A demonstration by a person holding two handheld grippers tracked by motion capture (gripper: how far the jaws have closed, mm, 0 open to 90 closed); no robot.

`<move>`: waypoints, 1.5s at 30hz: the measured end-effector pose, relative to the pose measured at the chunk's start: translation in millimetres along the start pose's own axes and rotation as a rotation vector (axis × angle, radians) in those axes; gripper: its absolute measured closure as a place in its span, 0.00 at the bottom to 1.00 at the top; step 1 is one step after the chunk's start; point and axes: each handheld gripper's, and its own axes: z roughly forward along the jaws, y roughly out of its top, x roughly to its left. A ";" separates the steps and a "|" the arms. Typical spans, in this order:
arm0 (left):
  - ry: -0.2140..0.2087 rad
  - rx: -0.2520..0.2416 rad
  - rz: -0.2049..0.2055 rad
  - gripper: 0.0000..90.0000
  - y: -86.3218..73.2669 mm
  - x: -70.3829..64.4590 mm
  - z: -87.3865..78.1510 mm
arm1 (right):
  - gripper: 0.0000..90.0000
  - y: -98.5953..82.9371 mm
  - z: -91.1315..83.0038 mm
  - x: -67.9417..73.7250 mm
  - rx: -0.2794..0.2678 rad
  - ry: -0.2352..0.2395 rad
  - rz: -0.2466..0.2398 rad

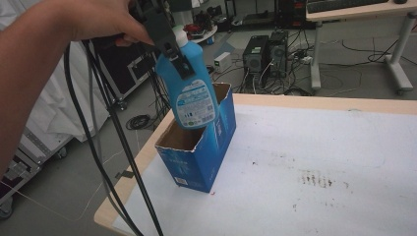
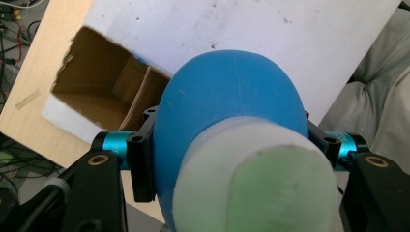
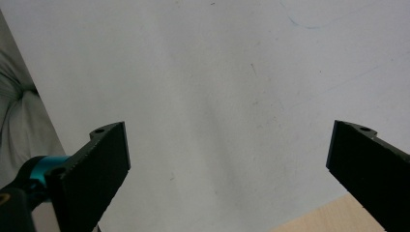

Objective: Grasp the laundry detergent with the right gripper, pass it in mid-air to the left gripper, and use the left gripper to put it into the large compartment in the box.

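bottle (image 1: 191,88): smooth stiff plastic, likely slippery and weighty; hanging over the open box (image 1: 199,147) at the bench's left edge
left hand-held gripper (image 1: 178,58): clamped round its shoulder, good spot
right hand-held gripper (image 3: 227,164): spread wide, holding nothing

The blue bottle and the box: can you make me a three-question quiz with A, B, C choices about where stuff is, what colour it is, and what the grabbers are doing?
1. Where is the blue bottle?
A. Lying flat on the table
B. Held above the open box
C. On the floor

2. What colour is the bottle's cap?
A. White
B. Red
C. Black

3. How does the right gripper stand?
A. Shut on the bottle
B. Shut on the box
C. Open, holding nothing

Answers:
1. B: in the high view the left gripper grips the bottle near its neck, its bottom at the box's open top.
2. A: the left gripper view shows a white cap on the blue body.
3. C: in the right gripper view its jaws stand wide apart over the white table.
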 end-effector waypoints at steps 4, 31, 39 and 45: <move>0.010 0.002 -0.025 0.42 -9.3 6.0 1.5 | 0.01 0.6 1.0 -0.5 0.003 -0.005 0.005; -0.007 0.064 -0.020 0.42 -38.5 26.3 102.2 | 0.01 -0.7 18.2 0.3 0.021 0.010 0.017; -0.024 0.078 -0.028 0.42 -46.0 28.1 130.6 | 0.01 -2.0 23.1 0.3 0.026 0.016 0.018; -0.033 0.094 -0.021 0.42 -48.4 29.3 150.1 | 0.01 -1.7 27.0 1.9 0.024 0.018 0.016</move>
